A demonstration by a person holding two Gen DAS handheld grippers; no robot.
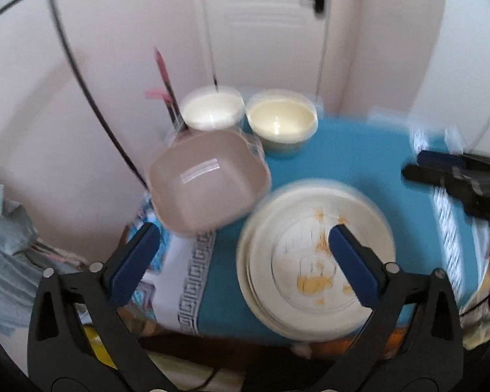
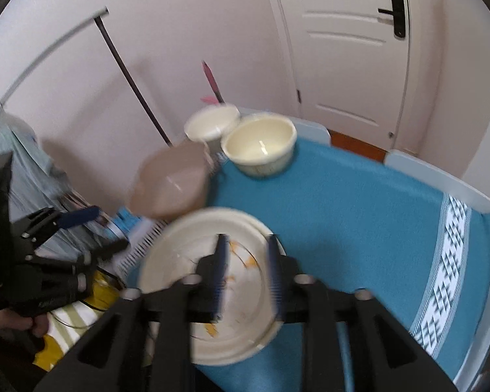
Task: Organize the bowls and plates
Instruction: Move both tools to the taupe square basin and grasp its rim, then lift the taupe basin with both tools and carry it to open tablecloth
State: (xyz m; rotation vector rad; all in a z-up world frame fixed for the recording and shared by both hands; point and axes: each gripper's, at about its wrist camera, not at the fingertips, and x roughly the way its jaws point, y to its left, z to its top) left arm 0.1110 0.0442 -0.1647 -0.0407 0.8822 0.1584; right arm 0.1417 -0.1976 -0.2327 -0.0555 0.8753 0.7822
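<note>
A stack of cream plates with orange marks lies near the front edge of the blue cloth on the table. My left gripper hovers above the stack's left rim, open wide and empty. A beige square bowl sits tilted at the table's left edge. Two cream round bowls stand behind it. In the right wrist view my right gripper is open over the plates, with nothing between its pads. The beige bowl and a cream bowl lie beyond.
A white door and pink walls stand behind the table. A black rod leans at the left, above light blue clothes. The patterned cloth border runs along the right edge. A hand holds the left gripper.
</note>
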